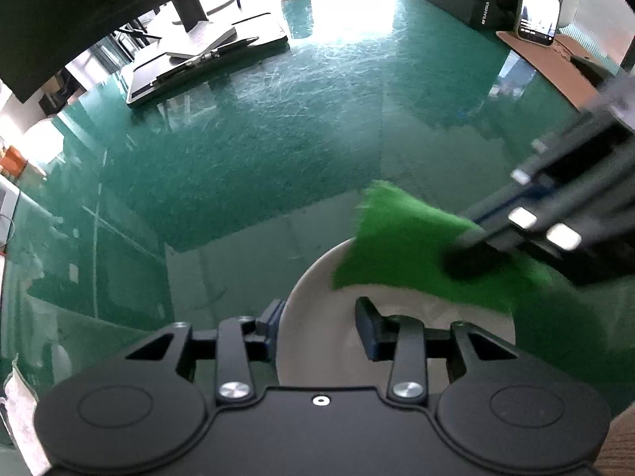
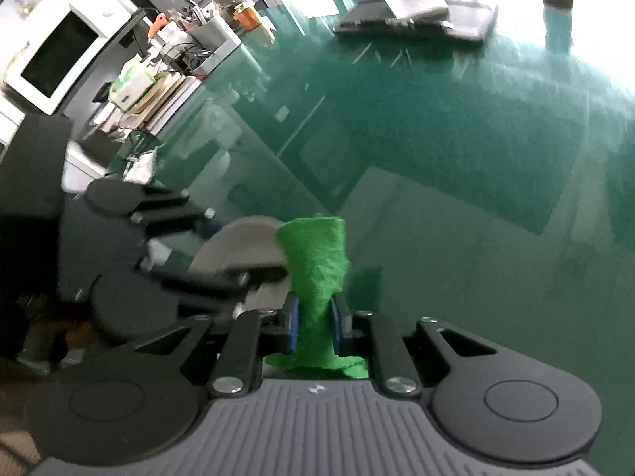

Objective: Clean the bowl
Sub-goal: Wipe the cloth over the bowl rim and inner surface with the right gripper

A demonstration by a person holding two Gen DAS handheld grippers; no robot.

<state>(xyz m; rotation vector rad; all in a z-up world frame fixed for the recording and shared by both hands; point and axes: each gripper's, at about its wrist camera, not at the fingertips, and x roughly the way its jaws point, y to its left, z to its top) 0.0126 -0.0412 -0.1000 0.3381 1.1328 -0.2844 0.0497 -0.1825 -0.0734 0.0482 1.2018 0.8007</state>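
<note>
Wiping looks like the step in hand: right hand-held gripper (image 2: 313, 325) has its jaws pinched tight on a green cloth (image 2: 317, 261), lower centre of the right wrist view. Left hand-held gripper (image 1: 317, 317) straddles the near rim of the bowl (image 1: 313, 289), one finger outside the wall, one inside, bottom centre of the left wrist view; it seems clamped on the rim, though contact of the inner pad is hard to confirm.

Risks, as judgement: only a one-sided rim grip, so a hard push of the cloth could tip or twist the bowl out of the jaws. The table (image 1: 246, 166) is glossy green glass and probably slick, so the bowl could skate. The cloth hangs loose past the fingers; it could bunch, or the hard fingertips could scrape the bowl instead of the fabric. The two grippers sit close together and could knock each other.

Bowl: off-white, smooth, shallow, upright on the table at lower centre of the left view, cloth draped over its far right rim. No dirt visible; the inside is partly hidden and blurred.
</note>
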